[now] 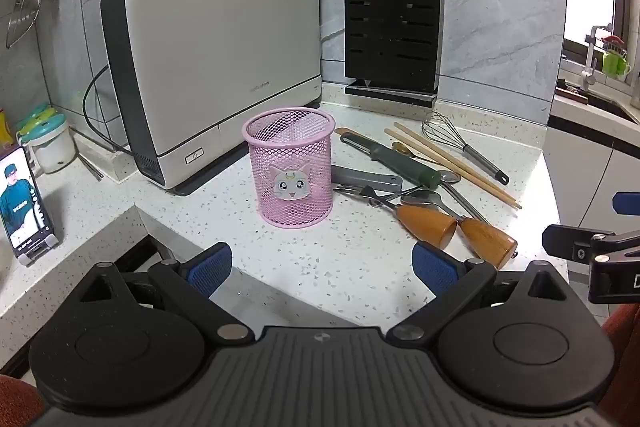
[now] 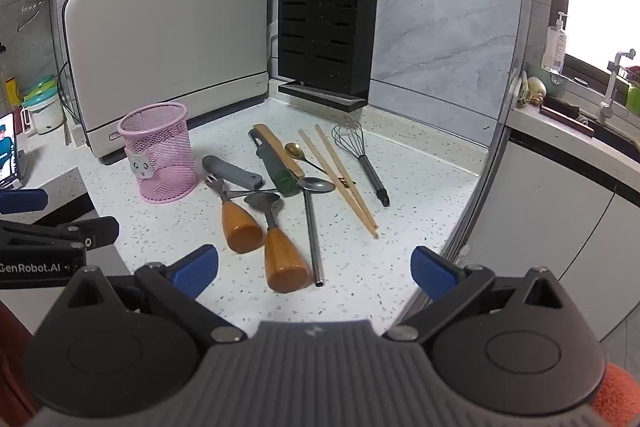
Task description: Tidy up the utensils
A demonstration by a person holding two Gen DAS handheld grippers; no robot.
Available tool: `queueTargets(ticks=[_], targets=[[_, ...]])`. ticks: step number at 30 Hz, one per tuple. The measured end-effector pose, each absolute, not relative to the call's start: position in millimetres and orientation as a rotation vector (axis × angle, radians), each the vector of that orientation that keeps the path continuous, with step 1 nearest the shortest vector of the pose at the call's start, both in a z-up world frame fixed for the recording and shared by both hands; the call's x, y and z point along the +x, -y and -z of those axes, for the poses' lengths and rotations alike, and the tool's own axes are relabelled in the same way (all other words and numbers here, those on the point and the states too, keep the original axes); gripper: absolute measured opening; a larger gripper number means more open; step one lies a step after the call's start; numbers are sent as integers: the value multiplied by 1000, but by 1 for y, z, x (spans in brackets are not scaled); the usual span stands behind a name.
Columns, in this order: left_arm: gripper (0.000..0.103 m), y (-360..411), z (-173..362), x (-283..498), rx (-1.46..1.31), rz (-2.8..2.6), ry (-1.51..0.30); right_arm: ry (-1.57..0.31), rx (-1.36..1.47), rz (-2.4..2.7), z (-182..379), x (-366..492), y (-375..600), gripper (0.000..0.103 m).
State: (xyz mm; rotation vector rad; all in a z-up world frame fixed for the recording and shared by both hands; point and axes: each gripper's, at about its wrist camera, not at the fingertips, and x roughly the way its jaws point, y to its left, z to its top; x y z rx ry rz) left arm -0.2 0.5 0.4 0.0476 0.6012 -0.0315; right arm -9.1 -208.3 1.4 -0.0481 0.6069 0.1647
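The left gripper hangs over the near part of the speckled countertop with its two blue-padded fingers spread wide, holding and touching nothing. The right gripper is spread just as wide above the counter's near right edge, also empty; the butt ends of the nearest handles lie just beyond its fingers.

One pink mesh cup with a cat-face sticker stands upright just left of the utensil pile, straight ahead of the left gripper. Through the mesh no utensil shows inside.

The pile lies flat on the counter, right of the cup. Counted: two wooden-handled pieces, one fork and one spoon, side by side and nearest; one metal straw just right of them; one plain metal spoon whose bowl touches the straw's far end; one grey-handled tool; one dark green peeler lying over a flat wooden piece; one small gold spoon; two wooden chopsticks; one wire whisk farthest right.

Farther back stand one white appliance on the left and one black slotted knife block to its right, against the tiled wall.
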Motion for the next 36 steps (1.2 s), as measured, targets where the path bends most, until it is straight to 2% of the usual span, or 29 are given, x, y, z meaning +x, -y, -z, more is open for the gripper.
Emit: queueTargets(ticks=[36], targets=[[103, 6, -4, -4, 48, 61, -612, -597, -49, -153, -3, -12, 208, 100]])
